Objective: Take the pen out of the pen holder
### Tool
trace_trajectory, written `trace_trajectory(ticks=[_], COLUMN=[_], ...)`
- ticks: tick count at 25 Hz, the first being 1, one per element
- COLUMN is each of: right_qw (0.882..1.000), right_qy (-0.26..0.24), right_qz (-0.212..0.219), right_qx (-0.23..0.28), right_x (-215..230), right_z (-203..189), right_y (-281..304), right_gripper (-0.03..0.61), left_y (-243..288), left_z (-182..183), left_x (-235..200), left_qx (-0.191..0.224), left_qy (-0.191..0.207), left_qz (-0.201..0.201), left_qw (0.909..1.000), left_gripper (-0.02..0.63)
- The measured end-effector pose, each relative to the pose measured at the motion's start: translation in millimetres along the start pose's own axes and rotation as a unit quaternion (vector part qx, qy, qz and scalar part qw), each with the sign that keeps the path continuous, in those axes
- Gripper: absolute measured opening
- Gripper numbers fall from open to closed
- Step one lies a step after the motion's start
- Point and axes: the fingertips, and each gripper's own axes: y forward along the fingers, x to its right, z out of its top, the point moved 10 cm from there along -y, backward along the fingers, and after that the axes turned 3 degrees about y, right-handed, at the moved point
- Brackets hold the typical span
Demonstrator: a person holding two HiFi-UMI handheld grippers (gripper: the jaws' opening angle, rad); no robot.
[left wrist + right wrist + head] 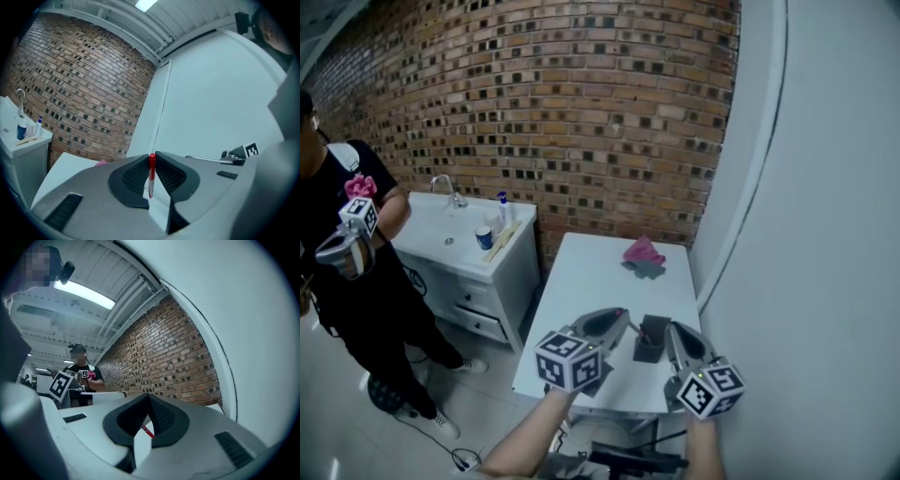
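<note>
Left gripper (152, 155): jaws clamped on a slim red pen (152, 174), which stands upright between the pads with its lower end free. Right gripper (149, 397): jaw tips pressed together. Between the two grippers stands a dark box-shaped pen holder (649, 341) on the white rectangular table (581, 281), with a crumpled pink cloth (643, 249) at the table's far end.
</note>
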Motion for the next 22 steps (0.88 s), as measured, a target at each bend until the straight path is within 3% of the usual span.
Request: trace_trajectory(ticks=[22], right_qw=[1.0], right_qy=[-0.011], right_qz=[0.009], right_qx=[0.002], right_x=[-4], right_z=[2], right_y=[-10], right_gripper=[0.0], left_y=[-4], left_z=[-2], left_x=[13], left_qx=[-0.006], left_qy=[-0.006], left_qz=[-0.008], left_qw=[0.9999], left_gripper=[0.051])
